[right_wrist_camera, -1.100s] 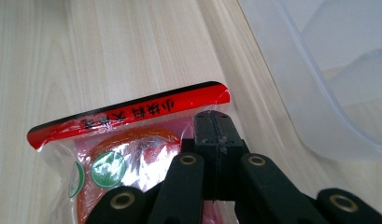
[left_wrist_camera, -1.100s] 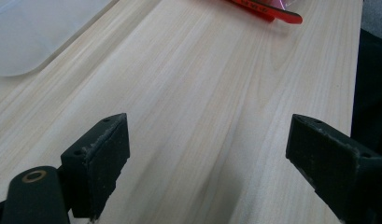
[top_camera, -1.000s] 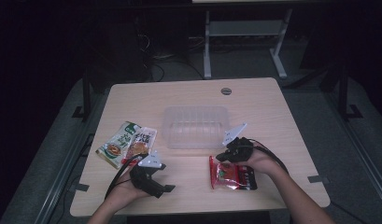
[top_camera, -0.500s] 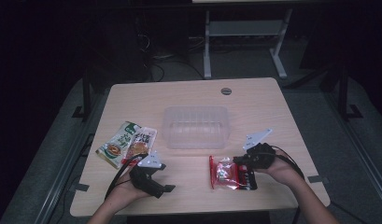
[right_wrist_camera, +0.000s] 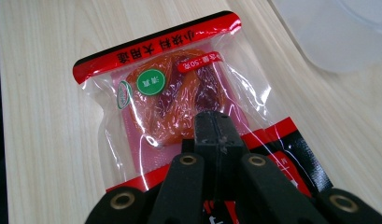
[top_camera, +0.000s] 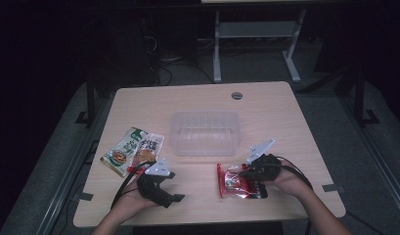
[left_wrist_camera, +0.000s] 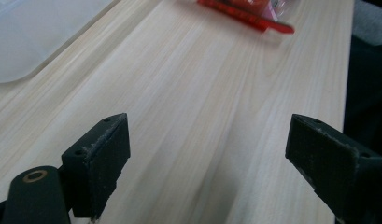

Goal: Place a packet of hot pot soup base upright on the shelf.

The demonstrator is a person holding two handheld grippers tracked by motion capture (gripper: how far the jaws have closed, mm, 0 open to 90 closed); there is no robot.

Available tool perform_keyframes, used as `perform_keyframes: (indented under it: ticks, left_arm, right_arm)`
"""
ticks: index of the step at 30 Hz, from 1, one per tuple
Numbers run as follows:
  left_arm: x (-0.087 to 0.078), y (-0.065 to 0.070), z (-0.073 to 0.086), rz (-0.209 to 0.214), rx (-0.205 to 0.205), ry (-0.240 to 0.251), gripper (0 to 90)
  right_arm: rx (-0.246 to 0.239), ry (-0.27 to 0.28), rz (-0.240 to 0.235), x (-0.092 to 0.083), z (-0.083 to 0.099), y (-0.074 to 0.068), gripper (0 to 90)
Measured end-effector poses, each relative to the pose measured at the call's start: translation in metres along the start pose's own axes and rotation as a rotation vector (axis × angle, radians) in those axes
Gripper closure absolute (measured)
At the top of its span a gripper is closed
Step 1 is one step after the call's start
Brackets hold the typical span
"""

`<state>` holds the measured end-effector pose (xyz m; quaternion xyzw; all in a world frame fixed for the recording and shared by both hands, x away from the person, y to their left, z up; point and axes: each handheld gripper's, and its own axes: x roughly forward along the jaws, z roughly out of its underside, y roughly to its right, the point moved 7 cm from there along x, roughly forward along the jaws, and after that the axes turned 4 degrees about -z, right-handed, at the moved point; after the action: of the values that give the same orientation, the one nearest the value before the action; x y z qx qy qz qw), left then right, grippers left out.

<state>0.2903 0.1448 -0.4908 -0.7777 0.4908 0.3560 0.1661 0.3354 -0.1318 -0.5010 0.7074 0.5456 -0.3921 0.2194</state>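
the red snack packet [top_camera: 237, 181] lies flat near the table's [top_camera: 266, 105] front edge, just before the clear tray [top_camera: 205, 132]; right gripper [right_wrist_camera: 217, 128] pressed together above it, left gripper [left_wrist_camera: 207, 144] spread over bare wood.

The left claw [top_camera: 161, 188] rests low on the worktop [top_camera: 202, 103] near its front edge, jaws spread wide. The right claw [top_camera: 246, 172] hangs over the worktop's front right part, jaws pressed together, forearm entering from below.
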Motion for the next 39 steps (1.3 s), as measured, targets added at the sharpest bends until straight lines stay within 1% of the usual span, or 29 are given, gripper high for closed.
perform_keyframes:
  ticks: [3,5,6,8,9,11,14,15,16,18,19,20,23,24,25,26,27,28,29,30,31,33,34,35,36,37,38,39]
  left_arm:
    - [0.000,0.001,-0.001,0.004,0.000,0.006,13.5]
    - [0.001,0.001,-0.002,0.006,-0.001,0.007,13.5]
    - [0.001,0.002,-0.002,0.006,-0.002,0.006,13.5]
    - [0.001,0.002,-0.003,0.007,-0.005,0.009,13.6]
    - [0.002,0.002,-0.003,0.008,-0.003,0.010,13.6]
    - [0.001,0.003,-0.003,0.007,-0.001,0.012,13.7]
    - [0.000,0.003,-0.004,0.001,0.001,0.014,14.3]
    - [0.000,0.002,-0.004,0.000,0.004,0.017,14.3]
    - [-0.001,0.002,-0.004,-0.001,0.000,0.023,14.6]
    - [-0.001,0.002,-0.004,-0.003,-0.002,0.029,16.1]
    - [-0.002,0.002,-0.004,-0.004,-0.001,0.031,16.1]
    - [-0.002,0.002,-0.004,-0.007,0.004,0.035,19.0]
    - [-0.004,0.002,-0.004,-0.010,0.009,0.041,21.6]
    - [-0.004,0.002,-0.005,-0.010,0.005,0.044,22.5]
    - [-0.004,0.002,-0.005,-0.010,0.004,0.045,23.1]
    - [-0.004,0.001,-0.006,-0.011,0.010,0.046,27.0]
    - [-0.004,0.001,-0.008,-0.012,0.015,0.047,29.7]
    - [-0.004,0.001,-0.009,-0.013,0.015,0.052,29.7]
    - [-0.004,0.000,-0.012,-0.013,0.019,0.057,31.9]
    - [-0.005,0.001,-0.015,-0.007,0.014,0.060,35.2]
    - [-0.005,0.001,-0.017,-0.008,0.018,0.064,38.9]
    - [-0.005,0.002,-0.022,-0.003,0.028,0.068,44.3]
    - [-0.004,0.003,-0.024,-0.001,0.026,0.072,47.6]
    - [-0.004,0.003,-0.026,0.002,0.025,0.065,50.6]
    - [-0.003,0.004,-0.028,0.008,0.019,0.065,55.5]
    - [-0.003,0.003,-0.030,0.013,0.027,0.057,61.4]
    - [-0.002,0.004,-0.032,0.022,0.028,0.058,61.4]
    - [-0.001,0.004,-0.035,0.028,0.030,0.057,64.9]
  right_arm:
    - [-0.021,0.004,-0.013,0.007,-0.009,-0.003,89.9]
    - [-0.026,0.008,-0.021,0.009,-0.012,-0.005,89.9]
    - [-0.038,0.008,-0.027,0.011,-0.015,-0.005,89.9]
    - [-0.069,-0.004,-0.035,0.020,-0.027,-0.008,89.9]
    - [-0.069,-0.004,-0.035,0.020,-0.027,-0.008,89.9]
    - [-0.097,-0.009,-0.042,0.027,-0.037,-0.010,89.9]
    - [-0.126,-0.014,-0.062,0.038,-0.052,-0.014,89.9]
    - [-0.126,-0.014,-0.062,0.038,-0.052,-0.014,89.9]
    - [-0.136,-0.018,-0.065,0.041,-0.056,-0.015,89.9]
    - [-0.165,-0.014,-0.081,0.051,-0.069,-0.019,89.9]
    - [-0.165,-0.014,-0.081,0.051,-0.069,-0.019,89.9]
    - [-0.169,-0.015,-0.096,0.055,-0.073,-0.021,89.9]
    - [-0.183,-0.010,-0.087,0.055,-0.075,-0.022,89.7]
    - [-0.179,-0.004,-0.088,0.054,-0.075,-0.022,88.9]
    - [-0.168,0.014,-0.088,0.050,-0.075,-0.023,83.5]
    - [-0.147,0.034,-0.079,0.044,-0.074,-0.024,74.4]
    - [-0.142,0.041,-0.071,0.040,-0.072,-0.024,69.7]
    - [-0.142,0.041,-0.071,0.040,-0.072,-0.024,69.7]
    - [-0.129,0.048,-0.069,0.037,-0.072,-0.025,66.0]
    - [-0.122,0.056,-0.066,0.032,-0.069,-0.025,63.3]
    - [-0.104,0.073,-0.067,0.026,-0.067,-0.026,59.8]
    - [-0.071,0.086,-0.068,0.020,-0.064,-0.027,56.7]
    - [-0.066,0.089,-0.053,0.016,-0.061,-0.027,54.3]
    - [-0.060,0.090,-0.037,0.012,-0.059,-0.026,52.3]
    - [-0.028,0.103,-0.026,0.008,-0.056,-0.026,50.0]
    - [-0.009,0.110,-0.022,0.005,-0.054,-0.026,48.4]
    - [0.008,0.120,-0.012,0.002,-0.052,-0.026,47.0]
    - [0.020,0.126,0.000,-0.001,-0.049,-0.025,45.8]
